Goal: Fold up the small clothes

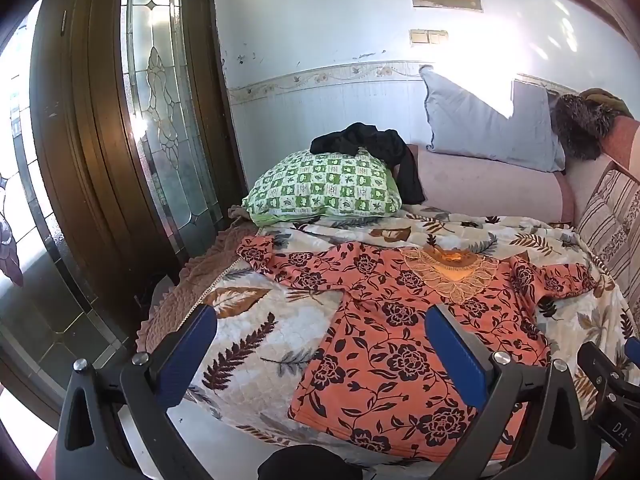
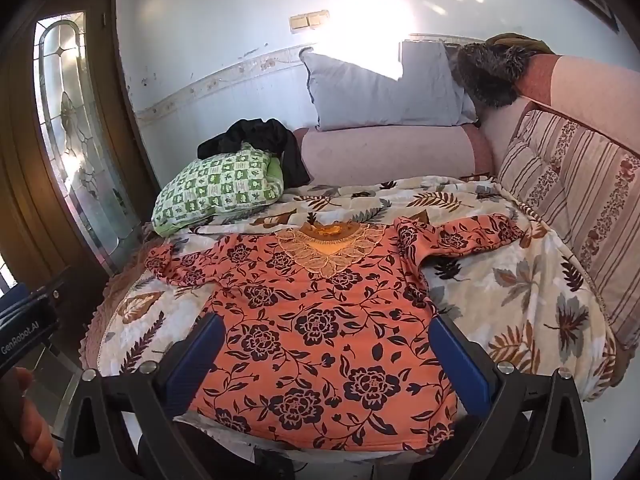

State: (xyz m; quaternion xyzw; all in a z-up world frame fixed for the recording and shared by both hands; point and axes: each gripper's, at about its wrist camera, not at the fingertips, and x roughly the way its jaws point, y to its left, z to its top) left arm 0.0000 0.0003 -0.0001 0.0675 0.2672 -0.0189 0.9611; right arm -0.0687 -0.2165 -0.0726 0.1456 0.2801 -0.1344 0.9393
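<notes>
An orange blouse with dark flowers and a lace collar lies spread flat, front up, on a leaf-patterned blanket, both short sleeves out to the sides. My left gripper hovers open over the blouse's left edge, above its hem, with nothing between its blue pads. My right gripper stands open over the middle of the blouse's lower half, also holding nothing. The tip of the right gripper shows at the right edge of the left wrist view, and the left gripper at the left edge of the right wrist view.
A green checked pillow with a black garment on it lies behind the blouse. A pink sofa armrest, a grey cushion and striped back cushions ring the seat. A wooden door with leaded glass stands left.
</notes>
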